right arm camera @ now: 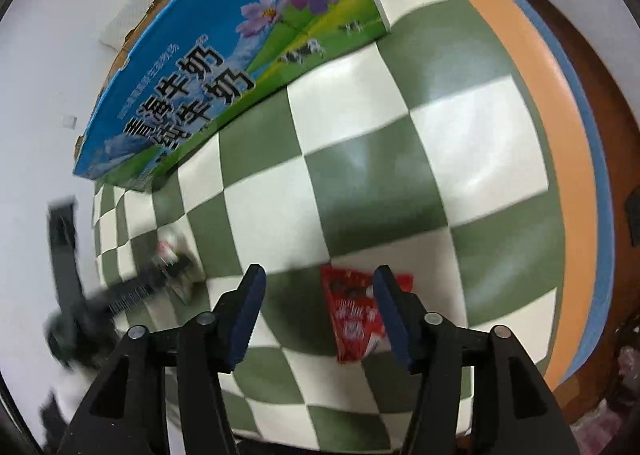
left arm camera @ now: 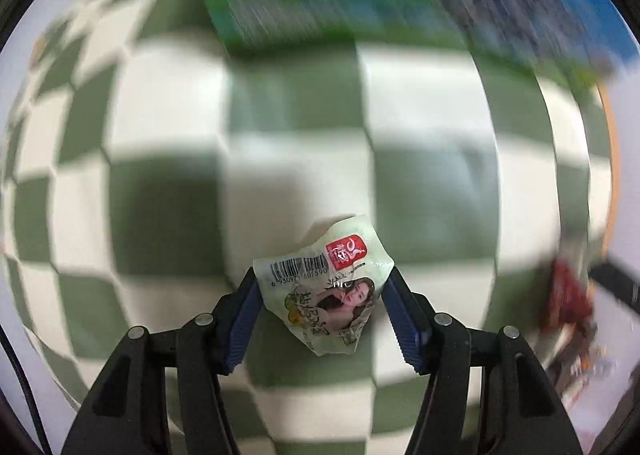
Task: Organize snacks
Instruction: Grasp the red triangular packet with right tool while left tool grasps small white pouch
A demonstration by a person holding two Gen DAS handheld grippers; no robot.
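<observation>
Left gripper [left arm camera: 322, 285]: jaws clenched on a pale green snack packet [left arm camera: 328, 287]. Both blue ribbed pads [left arm camera: 244, 319] press its crumpled sides. Packet face shows a barcode, a red square logo and a printed portrait. Packet sits between the jaw tips, over the green-and-white checkered cloth [left arm camera: 160, 127] that covers the bench; whether it touches the cloth or is just clear of it cannot be told. Left wrist view is streaked with blur away from the jaws.

Right gripper [right arm camera: 320, 275]: jaws released, nothing pressed between the pads. A red snack packet [right arm camera: 354, 315] lies flat on the cloth under them, nearer the right-hand pad, partly hidden behind that finger. The left-hand pad stands apart from it, with bare cloth between.

Outward, right wrist view: a blue-and-green milk carton box [right arm camera: 224, 71] with purple flowers, cows and large dark characters stands toward the far edge of the bench, its torn cardboard rim uppermost. The same box fills the top of the left wrist view as a green and blue smear. The left gripper shows blurred near the bench's left edge in the right wrist view. An orange band [right arm camera: 556, 103] and then a blue band follow the cloth's right edge.
</observation>
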